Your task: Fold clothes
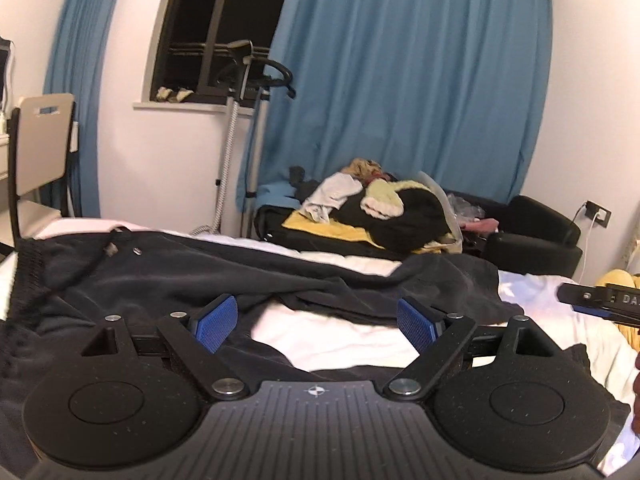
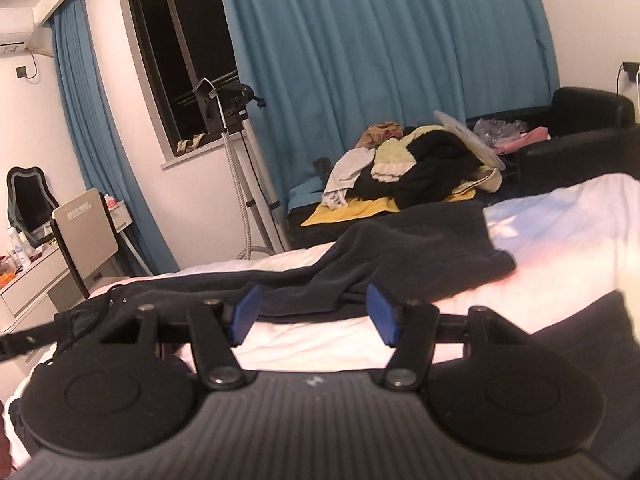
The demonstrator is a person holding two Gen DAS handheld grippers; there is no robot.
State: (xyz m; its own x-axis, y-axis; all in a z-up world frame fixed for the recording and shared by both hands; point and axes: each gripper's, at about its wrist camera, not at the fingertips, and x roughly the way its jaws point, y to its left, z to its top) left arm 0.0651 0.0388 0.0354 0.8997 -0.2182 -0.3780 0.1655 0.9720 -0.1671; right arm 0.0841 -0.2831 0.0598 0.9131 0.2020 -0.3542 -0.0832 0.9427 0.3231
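Note:
A black pair of sweatpants (image 1: 180, 276) lies spread across the white bed (image 1: 340, 336), its waistband and drawstring (image 1: 108, 248) to the left. My left gripper (image 1: 316, 322) hovers low over the near edge of the garment, jaws wide open, nothing between the blue pads (image 1: 216, 324). The right gripper's finger (image 1: 600, 300) pokes in from the right edge. In the right wrist view the sweatpants (image 2: 400, 248) stretch away across the bed (image 2: 560, 240), and my right gripper (image 2: 313, 314) is open above the sheet with bare pads (image 2: 382, 316).
Beyond the bed a black sofa holds a heap of mixed clothes (image 1: 380, 208) on a yellow towel, with a black armchair (image 1: 536, 228) beside it. A garment steamer stand (image 1: 236, 120) and a chair (image 1: 40, 140) stand by the window. A desk (image 2: 32, 276) is at the left.

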